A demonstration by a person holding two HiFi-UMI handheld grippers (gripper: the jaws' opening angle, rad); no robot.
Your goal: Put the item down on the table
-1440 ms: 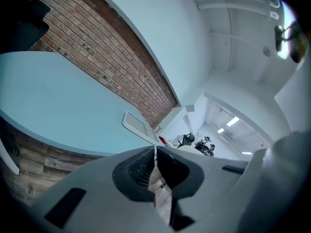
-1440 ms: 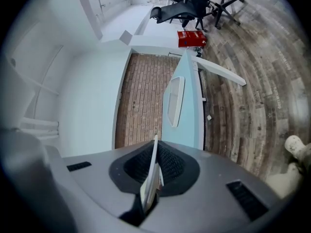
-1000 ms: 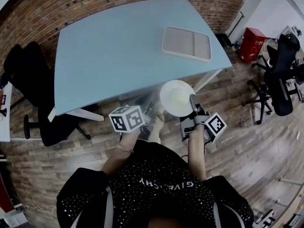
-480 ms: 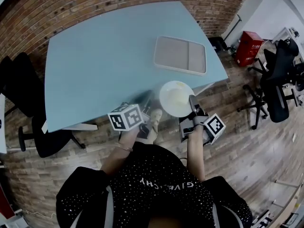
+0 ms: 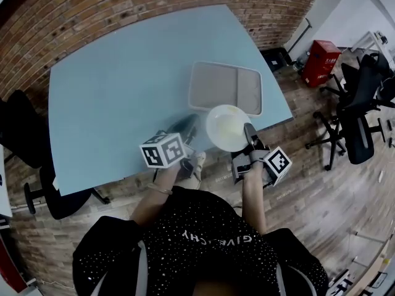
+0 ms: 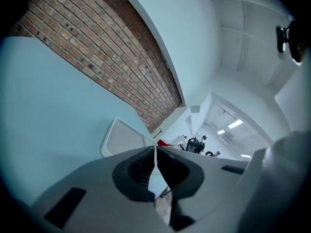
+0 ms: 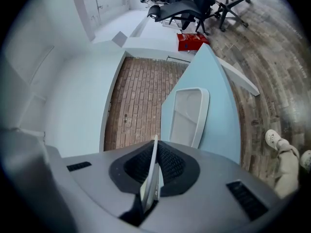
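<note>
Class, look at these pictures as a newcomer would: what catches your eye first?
A white plate, pinched by its rim in the right gripper, hangs over the near edge of the pale blue table. A grey tray lies just beyond it; the left gripper pinches a clear item.

A round white plate [image 5: 227, 127], shallow and bare, hangs face up above the near edge of the light blue table [image 5: 117, 91], toward that edge's right end, and isn't resting on it. The right gripper [image 5: 249, 130] pinches its near rim between closed jaws. Seen along those jaws, the plate is a thin white sliver, edge-on.
</note>
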